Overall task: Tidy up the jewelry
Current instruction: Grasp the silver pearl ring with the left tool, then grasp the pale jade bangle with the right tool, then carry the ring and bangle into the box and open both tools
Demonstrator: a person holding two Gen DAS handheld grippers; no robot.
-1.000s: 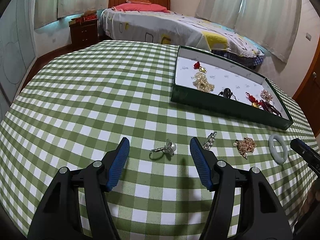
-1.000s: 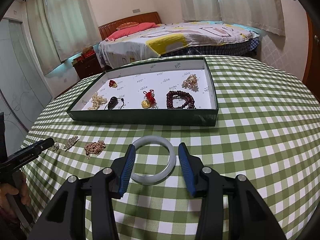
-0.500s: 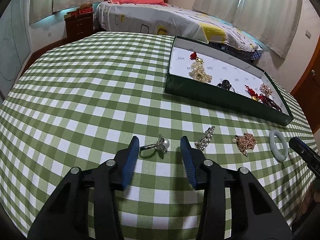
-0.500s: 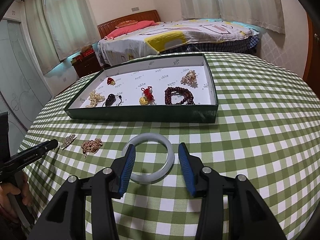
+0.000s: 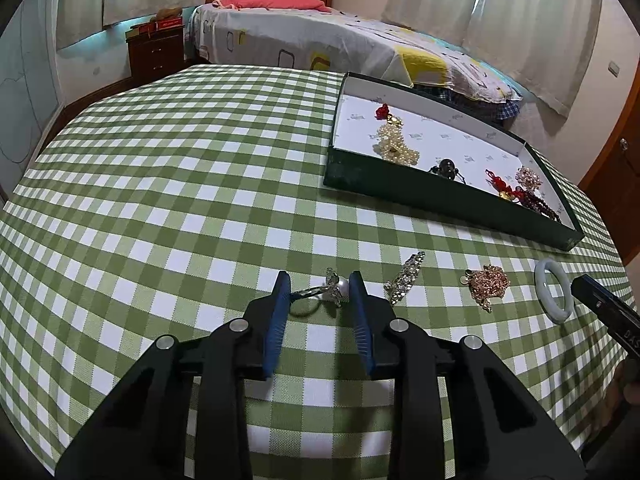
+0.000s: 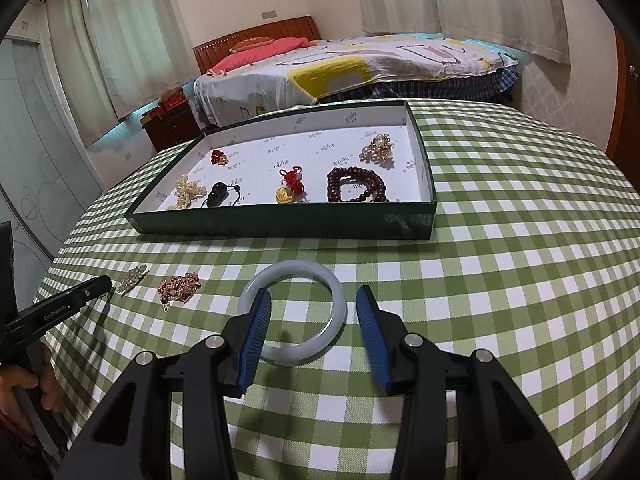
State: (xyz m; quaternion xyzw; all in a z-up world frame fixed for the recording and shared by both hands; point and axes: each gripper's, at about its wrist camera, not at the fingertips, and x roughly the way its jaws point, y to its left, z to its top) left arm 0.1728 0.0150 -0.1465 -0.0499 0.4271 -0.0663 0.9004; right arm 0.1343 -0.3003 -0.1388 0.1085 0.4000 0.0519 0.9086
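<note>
In the left wrist view my left gripper [image 5: 318, 286] is shut on a silver pearl ring [image 5: 326, 288], its blue pads touching the band and the pearl at the tablecloth. A silver crystal clip [image 5: 405, 276], a gold brooch [image 5: 486, 283] and a pale jade bangle [image 5: 554, 296] lie to its right. In the right wrist view my right gripper [image 6: 312, 304] is open, its pads straddling the jade bangle [image 6: 294, 312] without squeezing it. The green jewelry tray [image 6: 280, 226] holds several pieces behind it.
The tray [image 5: 440, 196] sits at the far right of the green checked table. A bed [image 6: 360, 64] and a wooden nightstand [image 5: 154, 50] stand beyond the table. The other gripper's tip [image 6: 60, 308] shows at the left of the right wrist view.
My left gripper has closed steadily from wide open onto the pearl ring. My right gripper has moved slightly forward over the bangle and stays open.
</note>
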